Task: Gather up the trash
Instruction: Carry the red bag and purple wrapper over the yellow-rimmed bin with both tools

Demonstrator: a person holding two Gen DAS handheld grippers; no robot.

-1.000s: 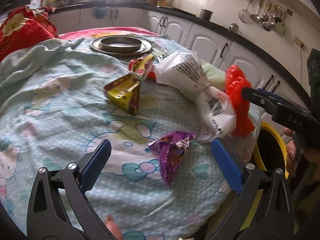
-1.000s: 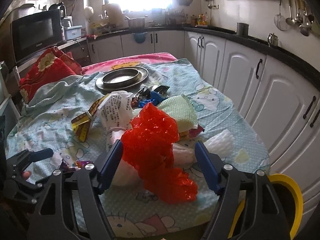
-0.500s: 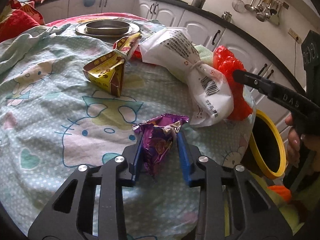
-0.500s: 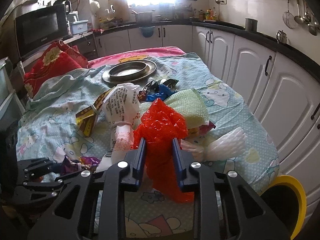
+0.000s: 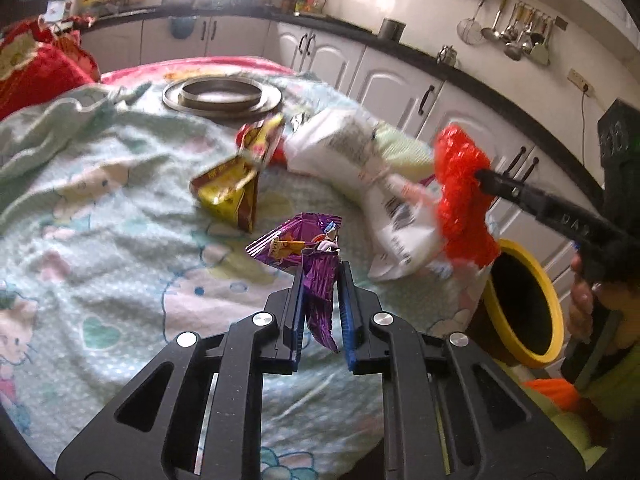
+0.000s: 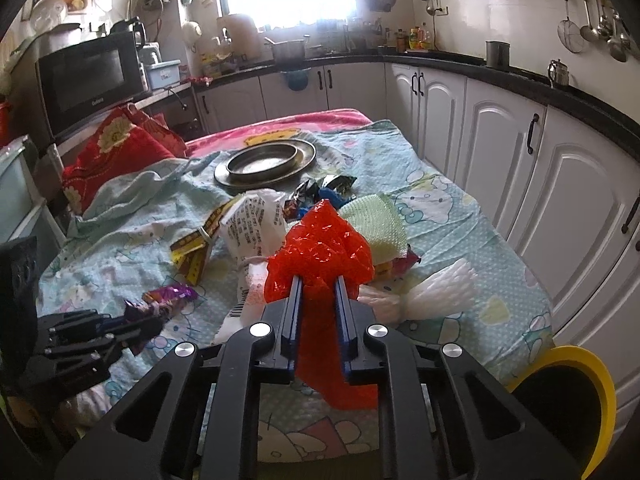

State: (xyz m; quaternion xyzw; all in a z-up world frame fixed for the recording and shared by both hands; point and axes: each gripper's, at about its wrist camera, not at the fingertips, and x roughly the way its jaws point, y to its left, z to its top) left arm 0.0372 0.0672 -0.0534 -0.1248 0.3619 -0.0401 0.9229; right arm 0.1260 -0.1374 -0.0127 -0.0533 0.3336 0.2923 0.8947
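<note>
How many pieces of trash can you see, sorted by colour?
Red plastic bag: 1
Purple wrapper: 1
Yellow wrapper: 1
White printed bag: 1
White foam net: 1
Green mesh: 1
Dark foil wrappers, count unclear
Total: at least 7

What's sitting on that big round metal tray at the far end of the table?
On the metal tray sits a shallower round metal pan, nested in its middle. The pan looks empty. Whatever lies under the pan, and the cloth beneath the tray, is covered and cannot be seen.

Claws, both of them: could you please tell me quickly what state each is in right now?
Left claw: shut on the purple wrapper.
Right claw: jaws closing, pads already pressing the red plastic bag.
</note>
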